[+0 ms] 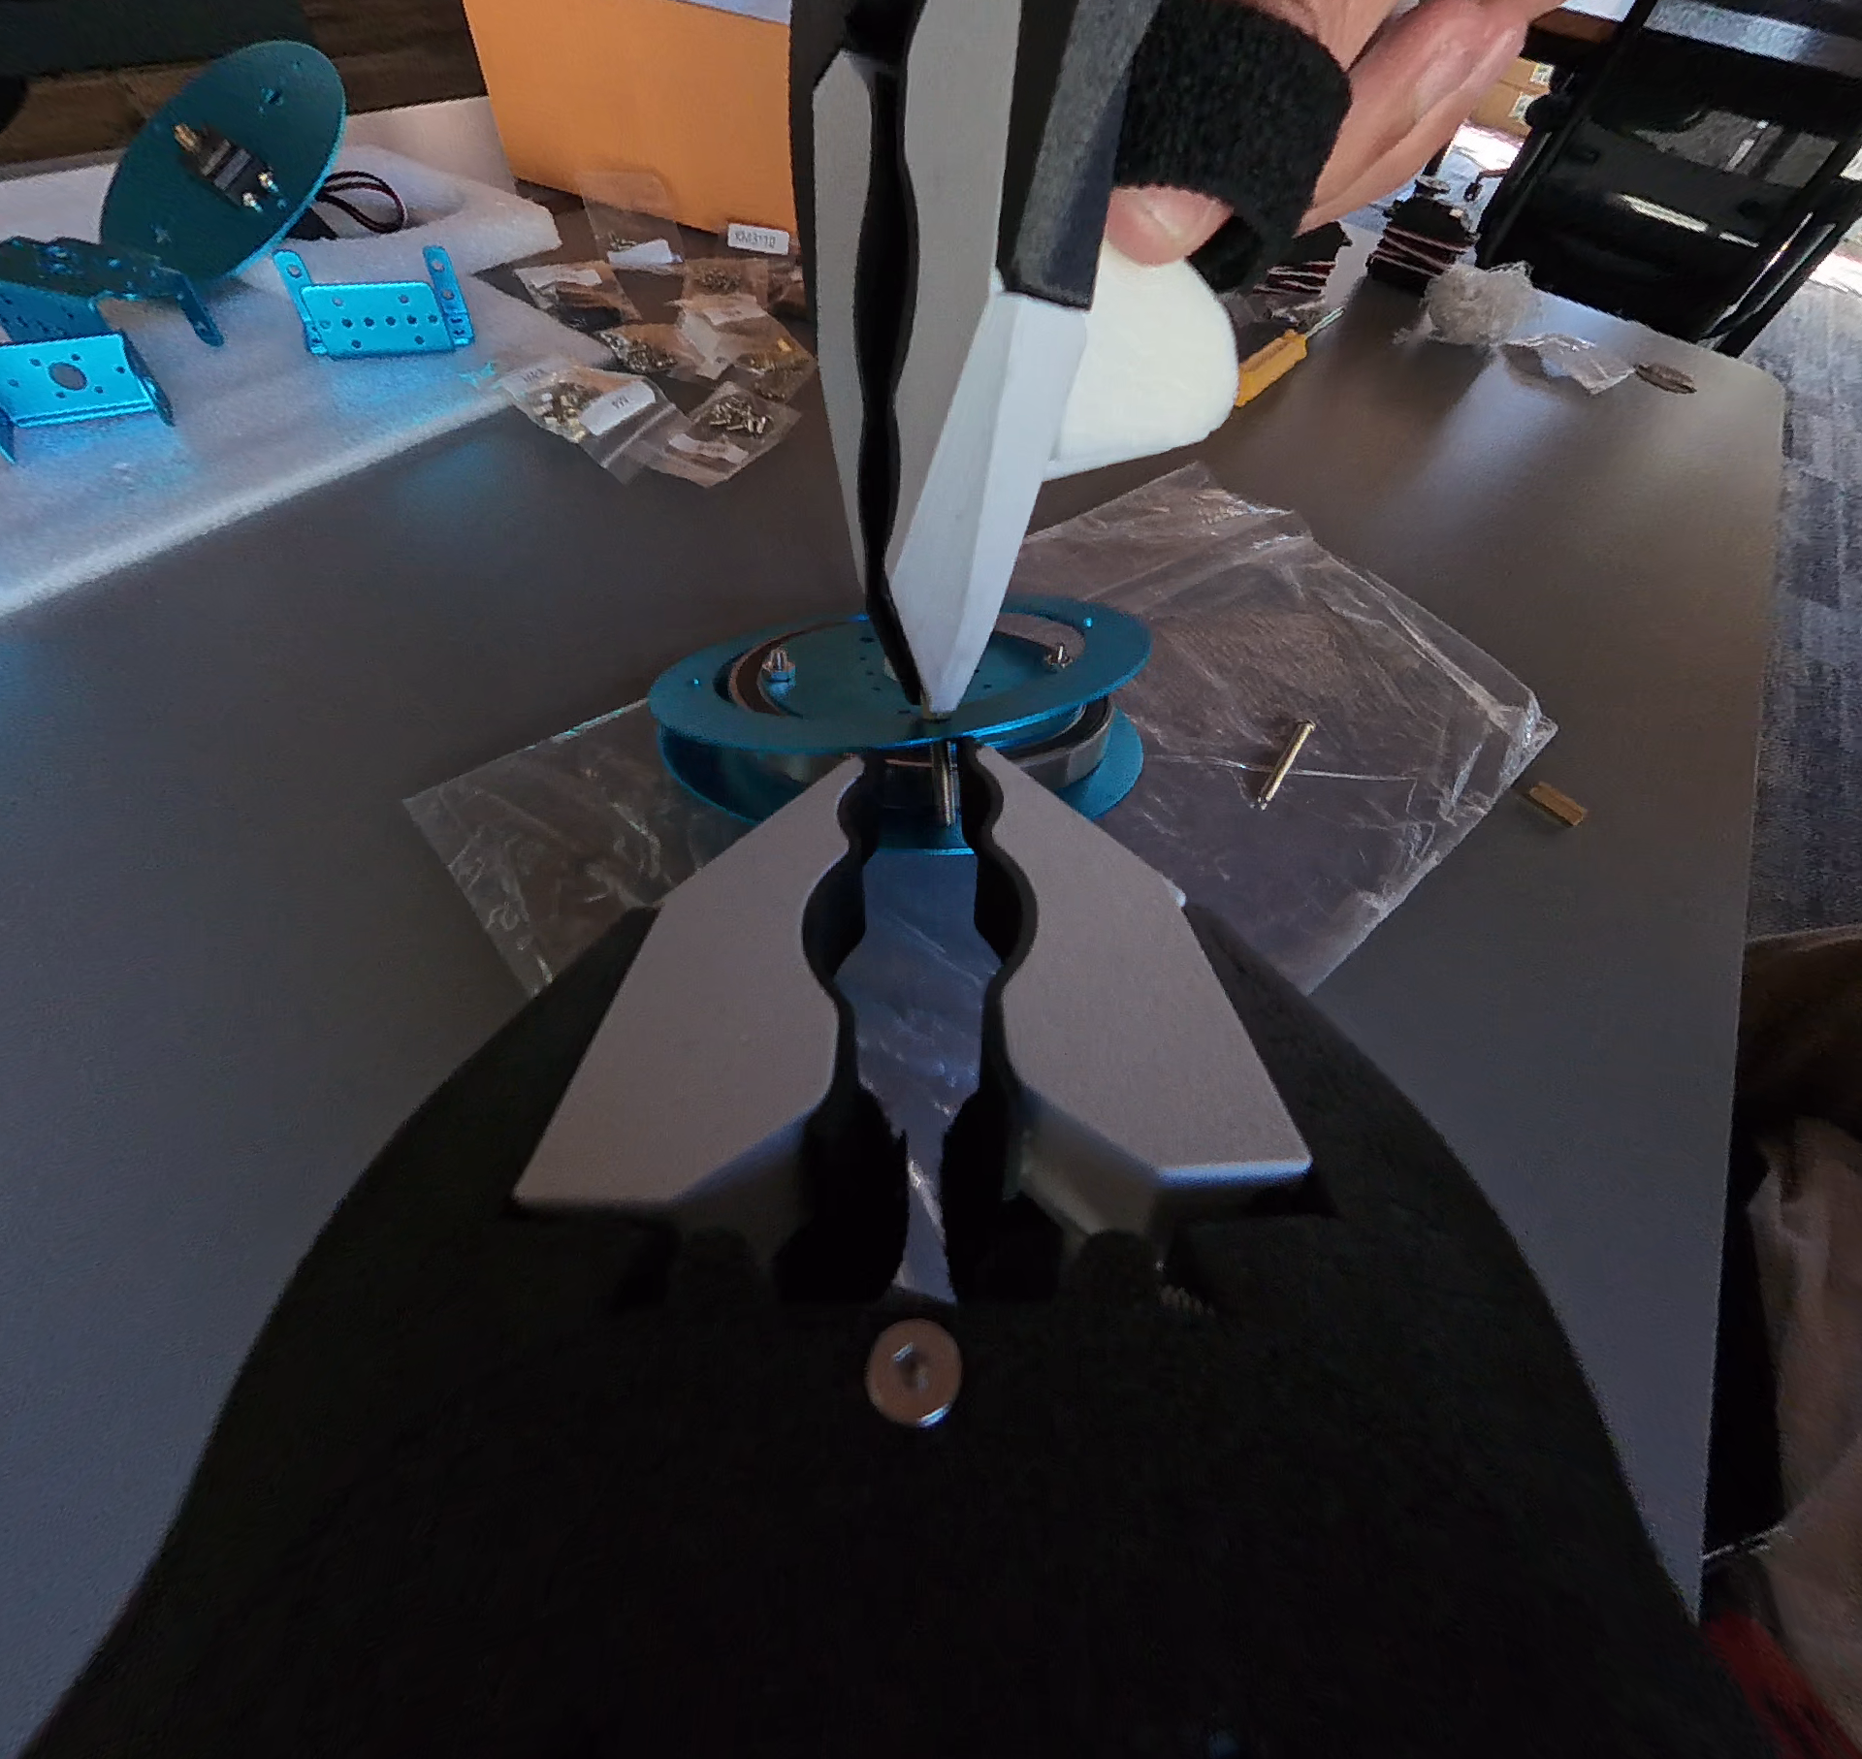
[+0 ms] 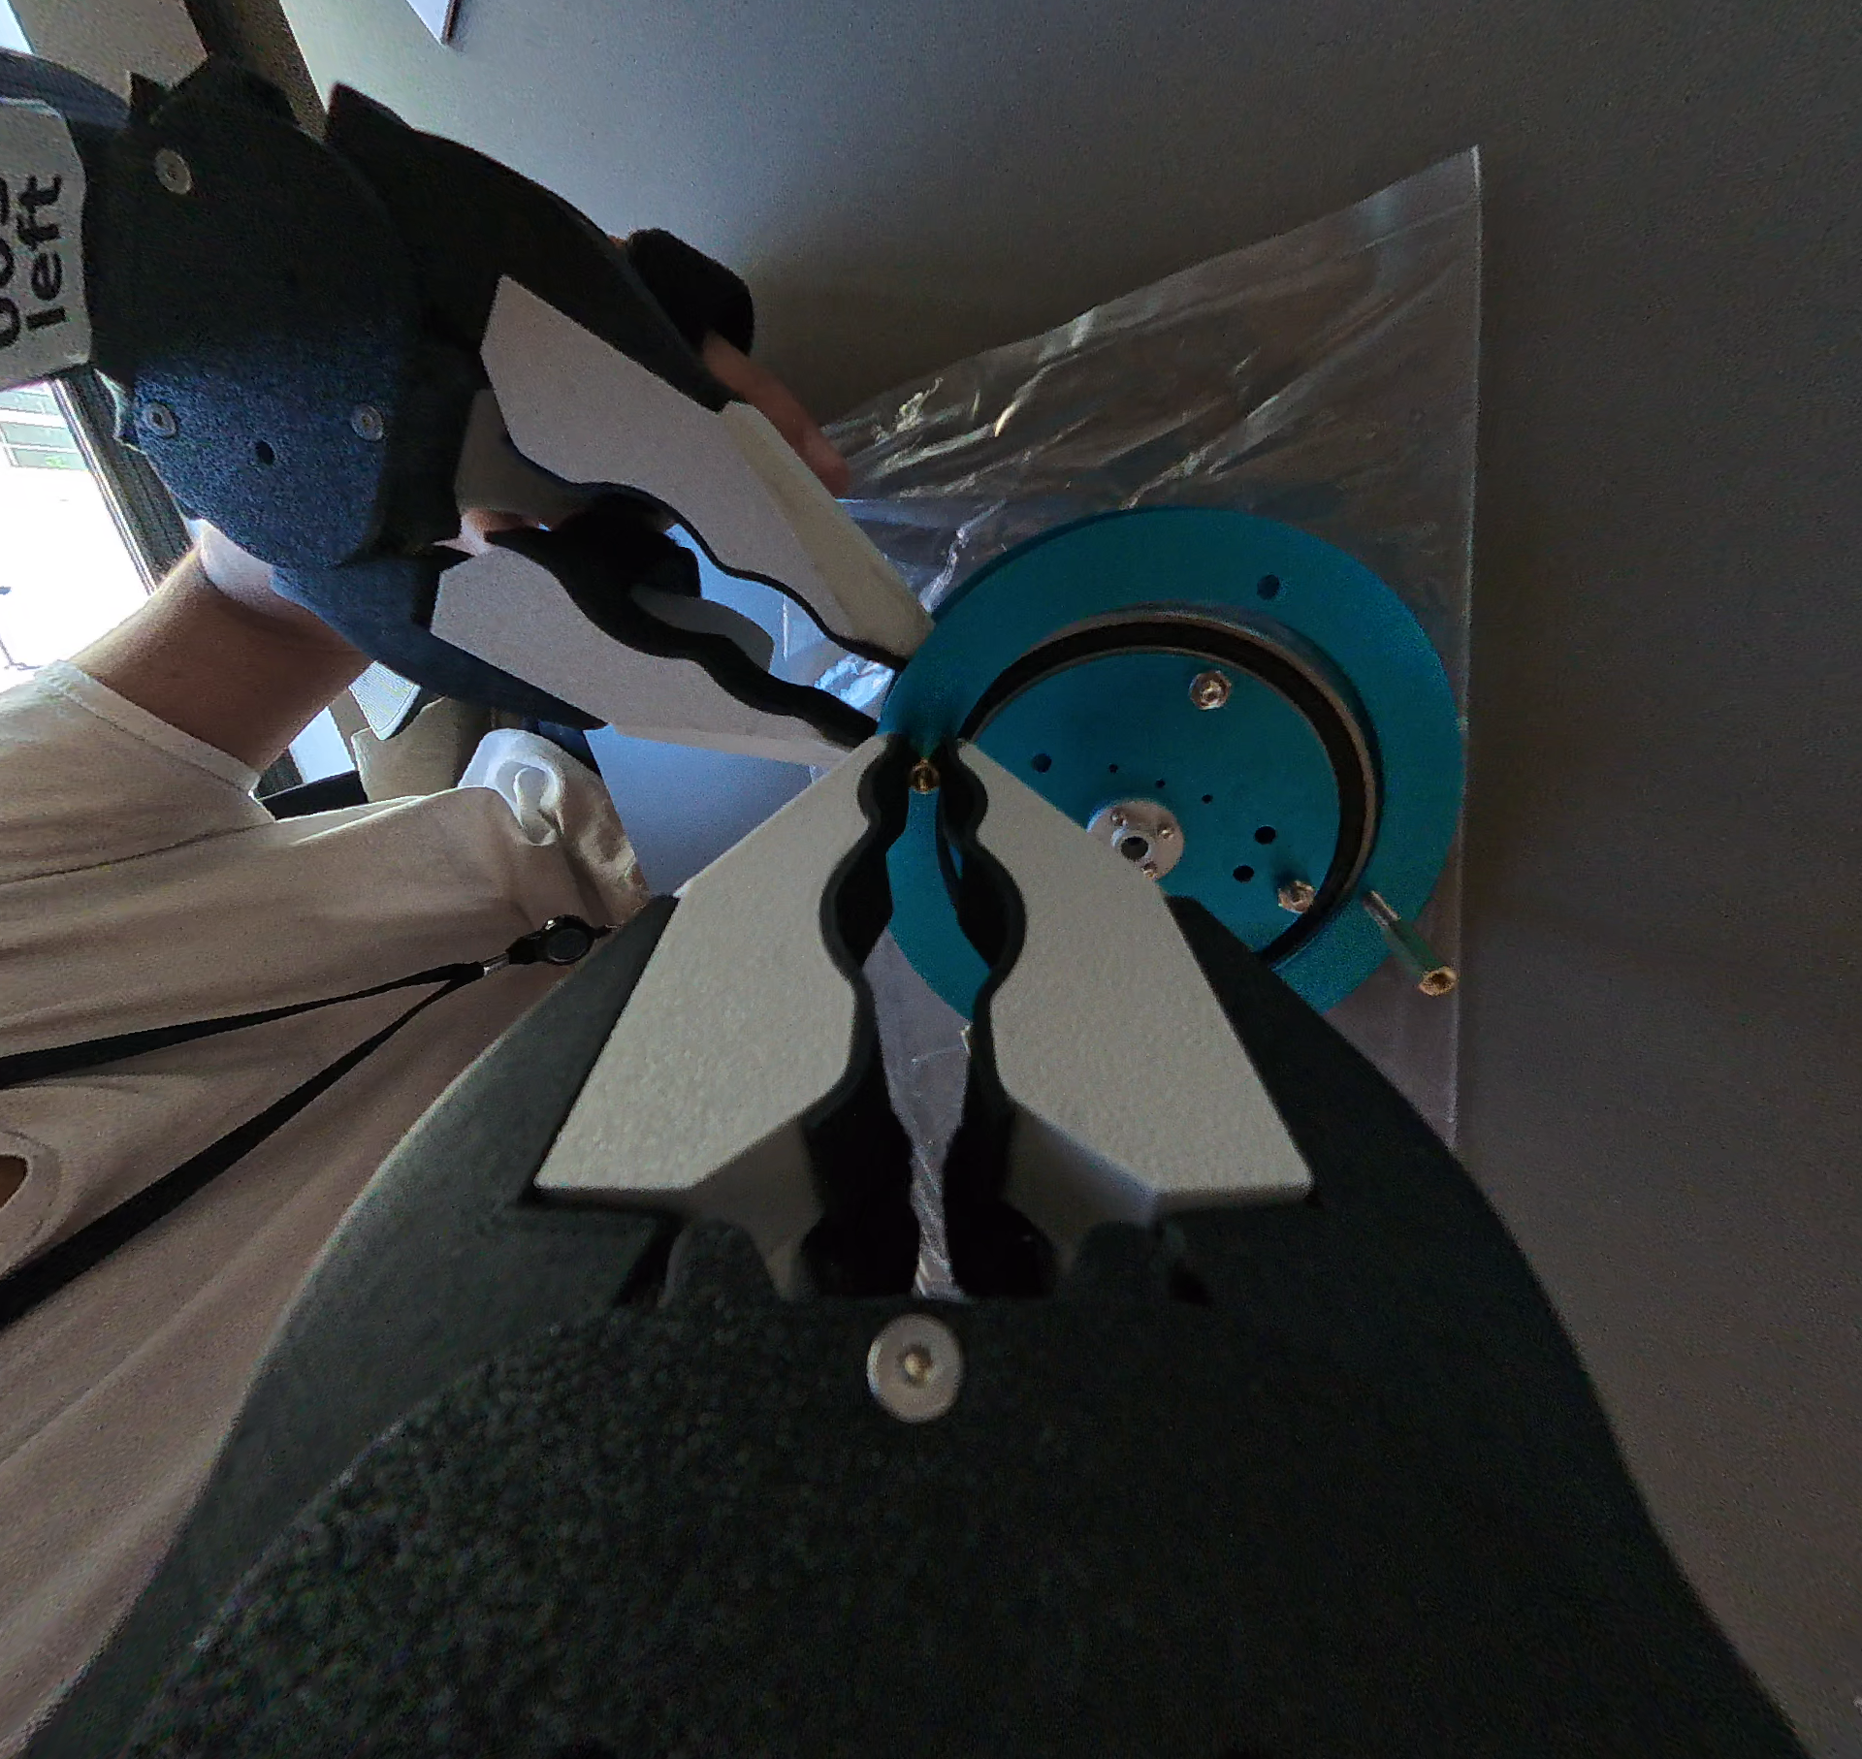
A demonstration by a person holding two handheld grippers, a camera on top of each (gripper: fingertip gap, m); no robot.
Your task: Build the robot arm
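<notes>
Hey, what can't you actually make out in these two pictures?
- Left wrist view: the top of the pin, covered by the right gripper.
- Left wrist view: what the small bags hold; too small and far off.
- Left wrist view: the orange box, cut off by the top edge.
- Right wrist view: what lies beneath the blue disc; the disc itself covers it.

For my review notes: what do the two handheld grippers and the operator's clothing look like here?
Both grippers look alike: the left gripper and right gripper each have a black, rough-textured body, a silver screw on the centre line, and two pale grey angular fingers with wavy black inner pads. Black fabric finger straps loop over the person's fingers. The person wears a white top and a black lanyard.
</notes>
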